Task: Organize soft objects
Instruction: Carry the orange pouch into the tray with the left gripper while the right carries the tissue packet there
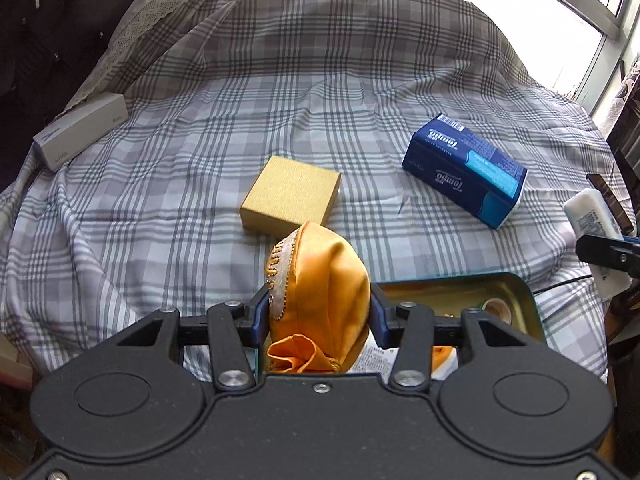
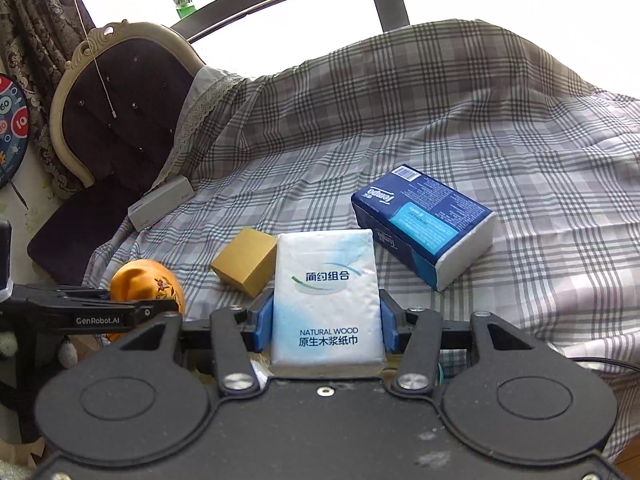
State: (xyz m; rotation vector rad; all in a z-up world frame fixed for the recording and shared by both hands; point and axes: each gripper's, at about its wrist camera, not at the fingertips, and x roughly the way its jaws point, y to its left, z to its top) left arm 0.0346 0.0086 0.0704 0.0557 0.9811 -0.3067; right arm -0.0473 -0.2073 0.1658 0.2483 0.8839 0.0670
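Observation:
My left gripper is shut on an orange satin pouch with beaded trim, held above the plaid bed cover. In the right wrist view the same orange pouch shows at the left behind the left gripper's arm. My right gripper is shut on a white tissue pack printed "NATURAL WOOD", standing upright between the blue pads. That white pack also appears at the right edge of the left wrist view. A dark blue tissue pack lies on the cover.
A gold cardboard box sits mid-bed. A grey slim box lies at the left near a lace-edged pillow. An open green tin is just right of the left gripper. A dark padded headboard stands at the left.

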